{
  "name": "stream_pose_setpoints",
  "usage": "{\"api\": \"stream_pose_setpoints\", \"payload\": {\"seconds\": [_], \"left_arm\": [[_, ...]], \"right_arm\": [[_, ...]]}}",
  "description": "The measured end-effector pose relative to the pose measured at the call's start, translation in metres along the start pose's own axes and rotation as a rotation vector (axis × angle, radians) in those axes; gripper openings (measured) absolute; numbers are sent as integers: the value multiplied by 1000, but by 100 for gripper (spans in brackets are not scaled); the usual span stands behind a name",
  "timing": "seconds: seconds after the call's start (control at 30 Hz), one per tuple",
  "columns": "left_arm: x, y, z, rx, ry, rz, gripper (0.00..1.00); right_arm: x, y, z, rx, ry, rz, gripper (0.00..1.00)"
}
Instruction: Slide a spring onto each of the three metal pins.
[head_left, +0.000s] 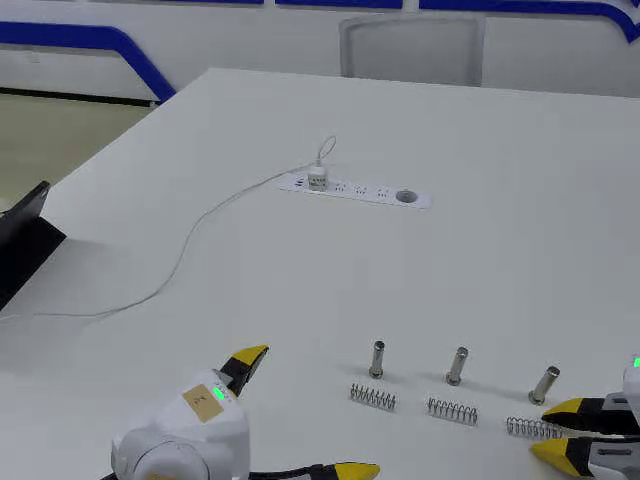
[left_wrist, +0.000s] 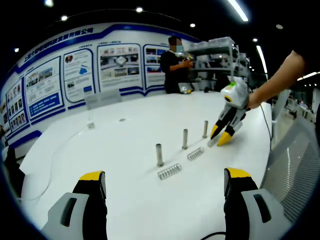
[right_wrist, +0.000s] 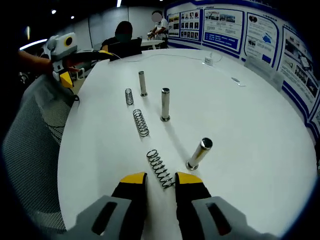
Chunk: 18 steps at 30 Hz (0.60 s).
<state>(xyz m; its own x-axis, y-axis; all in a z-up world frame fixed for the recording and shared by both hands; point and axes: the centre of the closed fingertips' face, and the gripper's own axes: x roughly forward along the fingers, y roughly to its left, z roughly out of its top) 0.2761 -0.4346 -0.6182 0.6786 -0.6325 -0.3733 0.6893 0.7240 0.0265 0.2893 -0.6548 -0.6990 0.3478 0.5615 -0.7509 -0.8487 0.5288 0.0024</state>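
Spring (right_wrist: 159, 167) lies flat beside the nearest pin (right_wrist: 199, 153), its end between the narrowly parted jaws of the right gripper (right_wrist: 161, 176), seemingly ungripped. Light, bendy, likely to roll: pinch it near one end. Left gripper (left_wrist: 165, 174) gapes, empty.

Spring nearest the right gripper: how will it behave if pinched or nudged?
The spring is thin open-coil wire, so it probably flexes and squashes if pinched across the coils. It lies on its side on the smooth table, so a nudge would likely roll or skid it. It looks light, so the right gripper, straddling one end, might flick it.
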Motion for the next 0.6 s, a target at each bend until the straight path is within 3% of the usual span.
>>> {"api": "stream_pose_setpoints", "payload": {"seconds": [0.33,0.6], "left_arm": [[0,-1,0,7,1,-3,100],[0,-2,1,14,-2,-8,100]], "right_arm": [[1,9,0,-61,21,36,12],[2,10,-1,-96,38,7,11]]}}
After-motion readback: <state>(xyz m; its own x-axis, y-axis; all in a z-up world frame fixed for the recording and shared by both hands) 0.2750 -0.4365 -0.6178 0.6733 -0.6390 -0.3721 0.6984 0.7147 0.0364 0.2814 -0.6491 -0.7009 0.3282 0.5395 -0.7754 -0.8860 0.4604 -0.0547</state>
